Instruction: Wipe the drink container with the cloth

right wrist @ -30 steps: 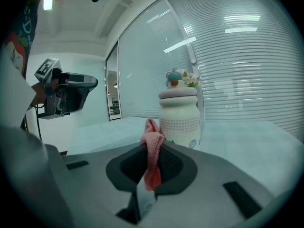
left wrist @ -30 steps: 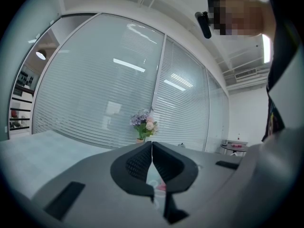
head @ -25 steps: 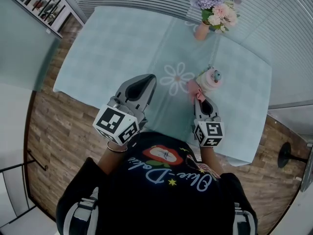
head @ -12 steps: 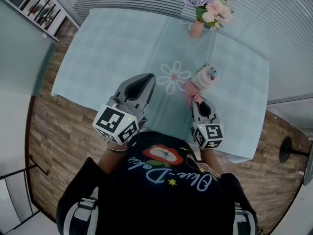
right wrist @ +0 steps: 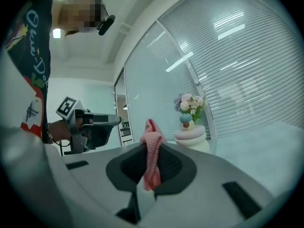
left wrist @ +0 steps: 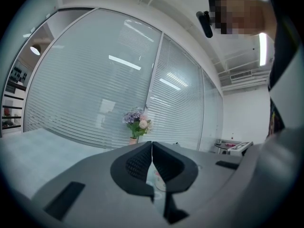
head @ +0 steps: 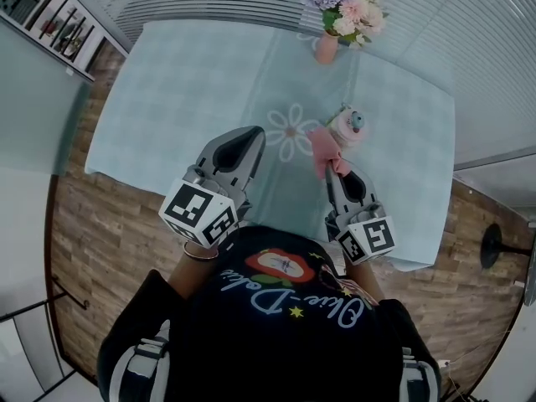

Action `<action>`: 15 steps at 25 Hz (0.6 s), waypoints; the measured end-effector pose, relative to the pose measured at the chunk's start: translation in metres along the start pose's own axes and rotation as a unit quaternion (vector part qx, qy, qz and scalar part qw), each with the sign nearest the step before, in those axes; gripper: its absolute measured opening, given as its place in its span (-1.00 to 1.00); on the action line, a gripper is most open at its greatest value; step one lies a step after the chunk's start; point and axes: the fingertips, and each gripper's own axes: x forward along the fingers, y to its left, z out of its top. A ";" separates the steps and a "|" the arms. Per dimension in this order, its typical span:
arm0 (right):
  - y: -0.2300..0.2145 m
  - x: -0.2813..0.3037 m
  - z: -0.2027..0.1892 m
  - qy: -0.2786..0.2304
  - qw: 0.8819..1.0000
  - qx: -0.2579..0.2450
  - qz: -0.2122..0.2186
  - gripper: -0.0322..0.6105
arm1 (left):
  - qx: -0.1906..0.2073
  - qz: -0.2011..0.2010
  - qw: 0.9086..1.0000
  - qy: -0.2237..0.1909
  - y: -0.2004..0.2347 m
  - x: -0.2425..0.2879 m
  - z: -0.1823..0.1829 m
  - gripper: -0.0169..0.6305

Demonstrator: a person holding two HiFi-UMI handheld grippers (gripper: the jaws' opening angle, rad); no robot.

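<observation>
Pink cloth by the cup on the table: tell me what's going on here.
A person stands at the table with a gripper in each hand. The right gripper is shut on the pink cloth and holds it up beside the drink container, a pale lidded cup. Whether cloth and cup touch cannot be told. The left gripper hangs shut and empty near the table's front edge. Wiping looks about to begin.

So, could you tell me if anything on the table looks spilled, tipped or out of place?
Nothing stands out: the drink container and the flower vase both stand upright on the table, no spill shows, and the pink cloth is clamped in the right gripper.
</observation>
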 end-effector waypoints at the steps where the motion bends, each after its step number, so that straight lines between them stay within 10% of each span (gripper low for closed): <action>1: 0.001 -0.001 0.007 -0.008 1.000 -0.001 0.000 -0.82 | 0.000 -0.003 1.000 0.001 -0.001 0.001 0.000 -0.93; 15: -0.004 -0.009 0.034 -0.041 0.999 0.000 -0.013 -0.82 | 0.001 -0.019 1.000 0.003 -0.007 0.008 0.000 -0.93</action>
